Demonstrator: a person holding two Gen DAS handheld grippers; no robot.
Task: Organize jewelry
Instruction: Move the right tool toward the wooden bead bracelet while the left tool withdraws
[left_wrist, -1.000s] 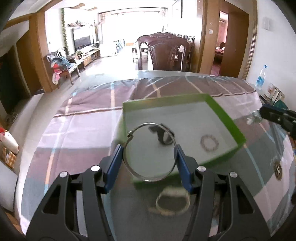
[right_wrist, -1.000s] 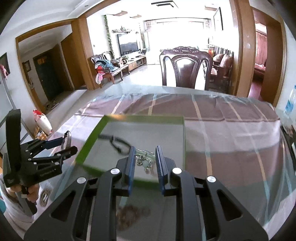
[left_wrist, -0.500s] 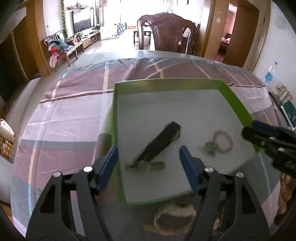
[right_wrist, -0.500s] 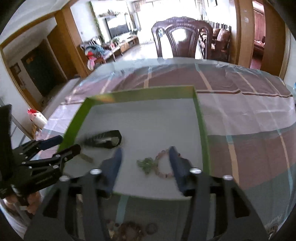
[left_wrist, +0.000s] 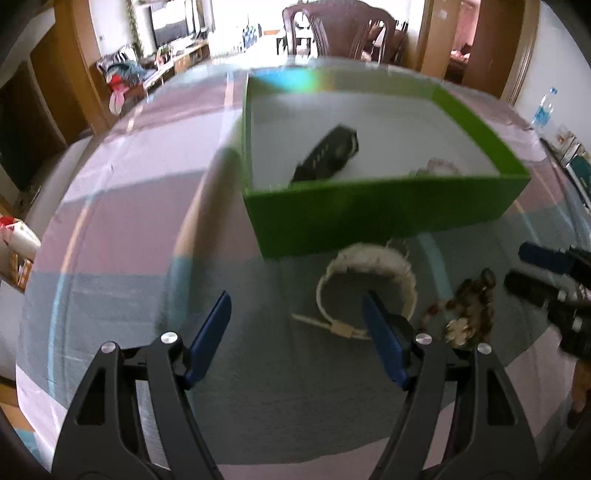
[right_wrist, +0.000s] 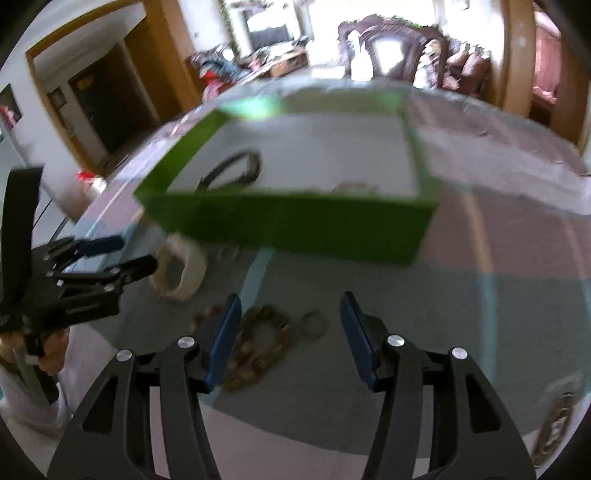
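A green box (left_wrist: 369, 210) with a white floor stands on the table; it also shows in the right wrist view (right_wrist: 295, 225). Inside lie a black watch (left_wrist: 327, 155) and a pink bead bracelet (left_wrist: 439, 170). In front of the box lie a cream woven bangle (left_wrist: 365, 288) and a brown bead bracelet (left_wrist: 469, 314). My left gripper (left_wrist: 297, 328) is open and empty, low over the table, its right finger at the bangle. My right gripper (right_wrist: 290, 332) is open and empty over the brown bead bracelet (right_wrist: 258, 343). The bangle (right_wrist: 181, 269) lies to its left.
A plaid cloth under glass covers the table (left_wrist: 129, 206). A small round pendant (right_wrist: 314, 325) lies by the brown beads. A dark ornament (right_wrist: 554, 424) lies at the table's right front edge. A chair (right_wrist: 391, 48) stands behind the table. A bottle (left_wrist: 543, 110) stands far right.
Both grippers let their jewelry go into the box, opened wide, then pulled back and came down to the table in front of the box, over the bangle and the brown beads.
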